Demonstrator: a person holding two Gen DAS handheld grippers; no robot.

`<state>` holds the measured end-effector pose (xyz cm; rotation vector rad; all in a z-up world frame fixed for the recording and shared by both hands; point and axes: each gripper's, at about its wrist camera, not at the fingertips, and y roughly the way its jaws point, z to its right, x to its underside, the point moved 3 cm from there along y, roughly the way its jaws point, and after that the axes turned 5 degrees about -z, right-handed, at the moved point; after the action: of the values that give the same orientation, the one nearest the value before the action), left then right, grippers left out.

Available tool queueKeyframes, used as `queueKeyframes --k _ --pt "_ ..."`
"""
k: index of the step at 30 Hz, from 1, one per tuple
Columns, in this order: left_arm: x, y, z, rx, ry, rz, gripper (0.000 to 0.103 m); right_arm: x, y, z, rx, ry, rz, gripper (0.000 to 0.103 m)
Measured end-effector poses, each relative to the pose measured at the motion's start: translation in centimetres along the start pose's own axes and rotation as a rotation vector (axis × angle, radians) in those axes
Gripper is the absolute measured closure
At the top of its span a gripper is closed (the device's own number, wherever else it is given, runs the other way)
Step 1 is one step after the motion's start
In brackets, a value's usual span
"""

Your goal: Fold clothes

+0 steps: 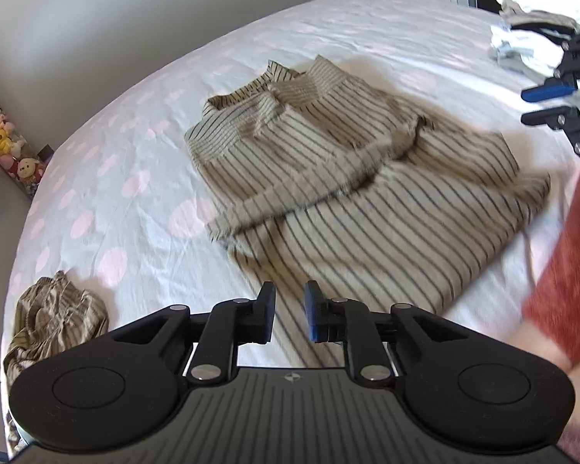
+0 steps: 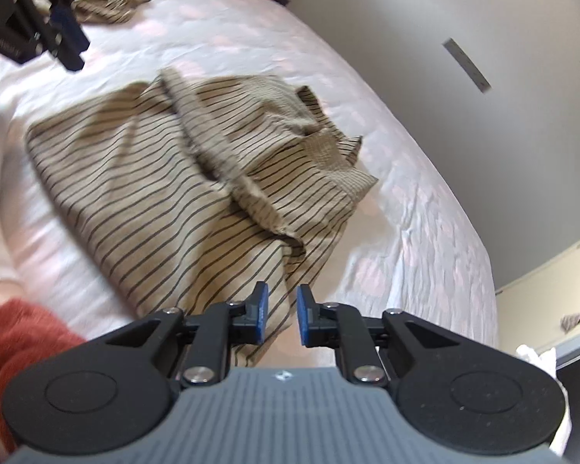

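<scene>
A beige garment with thin dark stripes [image 1: 352, 178] lies partly folded on the bed, its waistband end far from me and one frayed layer doubled across the middle. My left gripper [image 1: 289, 315] hovers open above the garment's near edge, nothing between its fingers. At the right edge of the left wrist view, my right gripper [image 1: 537, 105] is open beside the cloth. In the right wrist view the same striped garment [image 2: 166, 178] spreads ahead, and my right gripper [image 2: 282, 315] is open over its near corner. The left gripper [image 2: 63, 34] shows at top left.
A crumpled striped piece [image 1: 54, 321] lies at the bed's left near corner. Stacked folded clothes [image 1: 533, 19] sit at the far right. The bed sheet [image 1: 135, 147] is white with pink dots. Plush toys [image 1: 4, 143] stand by the wall. A red sleeve [image 1: 572, 270] enters from the right.
</scene>
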<state>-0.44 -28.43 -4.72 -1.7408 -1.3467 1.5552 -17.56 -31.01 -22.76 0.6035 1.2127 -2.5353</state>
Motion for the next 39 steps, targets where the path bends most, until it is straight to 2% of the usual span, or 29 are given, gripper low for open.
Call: queueKeyframes --k 5,7,11,14,18,21,26,33,35,39 --pt "-2.4 3.2 -0.4 0.076 -0.014 0.003 0.088 -0.6 2.2 2.8 -0.027 0.163 -0.005 0.086" --pt "-3.3 4.5 -0.4 0.093 -0.003 -0.008 0.088 -0.6 3.1 3.5 -0.035 0.186 -0.013 0.086" --pt "-5.3 6.5 -0.3 0.112 -0.006 -0.011 0.088 -0.9 5.1 4.6 -0.056 0.163 -0.030 0.086" --pt "-6.0 7.4 -0.1 0.170 -0.055 0.026 0.088 -1.5 7.1 5.0 -0.081 0.114 -0.050 0.086" --pt "-5.3 9.3 -0.2 0.191 -0.083 -0.014 0.088 -2.6 10.0 5.5 -0.122 0.083 -0.072 0.085" --pt "-4.6 10.8 -0.4 0.204 -0.102 -0.048 0.088 -3.2 12.8 6.2 -0.171 0.110 -0.109 0.085" --pt "-3.9 12.3 -0.9 0.239 -0.146 -0.078 0.088 -3.3 16.5 7.1 -0.290 0.250 -0.184 0.085" --pt "-3.7 13.1 -1.0 0.249 -0.153 -0.087 0.088 -2.5 18.7 7.4 -0.402 0.459 -0.236 0.084" --pt "-3.7 13.0 -1.0 0.249 -0.154 -0.085 0.088 -2.4 18.9 7.4 -0.412 0.495 -0.243 0.102" --pt "-3.6 12.9 -1.0 0.244 -0.148 -0.085 0.088 -3.0 17.3 8.0 -0.368 0.466 -0.217 0.102"
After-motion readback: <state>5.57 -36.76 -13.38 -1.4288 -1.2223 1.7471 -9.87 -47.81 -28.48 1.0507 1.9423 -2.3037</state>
